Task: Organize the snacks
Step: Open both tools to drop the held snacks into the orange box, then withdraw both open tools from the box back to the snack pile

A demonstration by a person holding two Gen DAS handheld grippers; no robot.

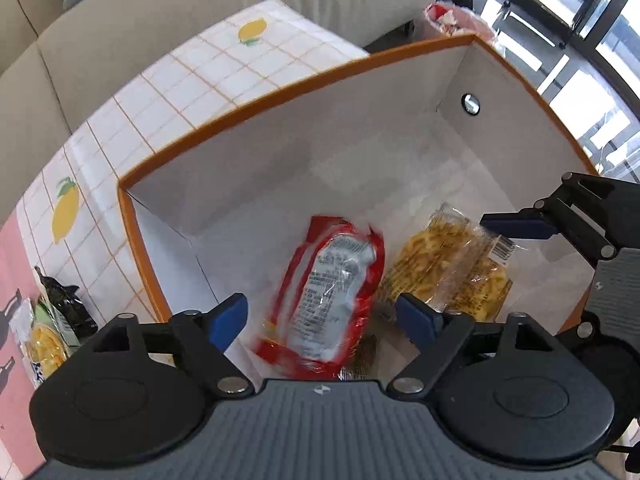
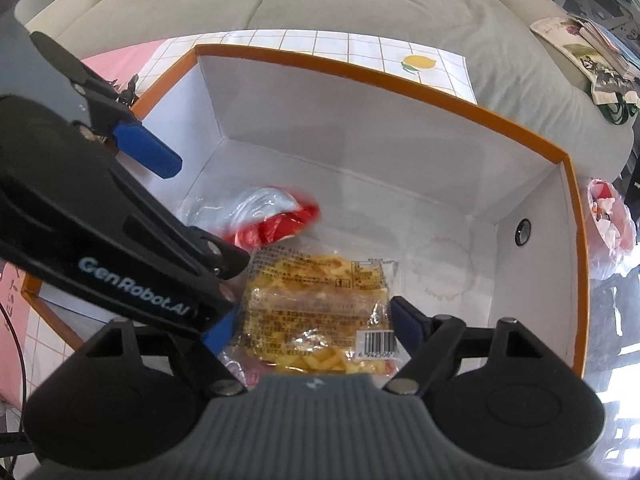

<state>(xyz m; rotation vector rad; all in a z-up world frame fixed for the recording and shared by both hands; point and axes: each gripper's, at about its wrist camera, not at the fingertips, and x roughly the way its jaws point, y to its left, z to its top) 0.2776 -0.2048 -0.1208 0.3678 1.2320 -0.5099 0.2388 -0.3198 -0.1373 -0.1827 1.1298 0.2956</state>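
Inside the orange-rimmed box [image 1: 248, 110], on its white floor: a red snack packet [image 1: 324, 300] and a clear packet of yellow snacks [image 1: 448, 272], side by side, edges touching or overlapping. In the left wrist view, red packet at lower centre of the frame, blurred, lying between and beyond the blue pads of the left hand-held gripper [image 1: 322, 318]; yellow packet to its right, partly behind the right-hand pad. Left hand-held gripper spread wide, released, pads clear of the red packet on both sides, nothing grasped. At the right edge of that frame, one blue-tipped finger of the right hand-held gripper [image 1: 520, 226] reaching in above the yellow packet.

In the right wrist view, yellow packet [image 2: 320, 312] at lower centre, barcode toward the lower right, lying between the pads of the right hand-held gripper [image 2: 310, 328]. Right hand-held gripper also released, standing open; right pad just beside the packet's edge, contact on the left pad hidden by the left hand-held gripper [image 2: 160, 240] crossing the frame from the upper left. Red packet [image 2: 276, 220] further up, left of centre, partly under that crossing arm.

Outside the box, at the lower left of the left wrist view, more snack packets [image 1: 52, 320] on the table [image 1: 192, 80] with its lemon-print cloth.
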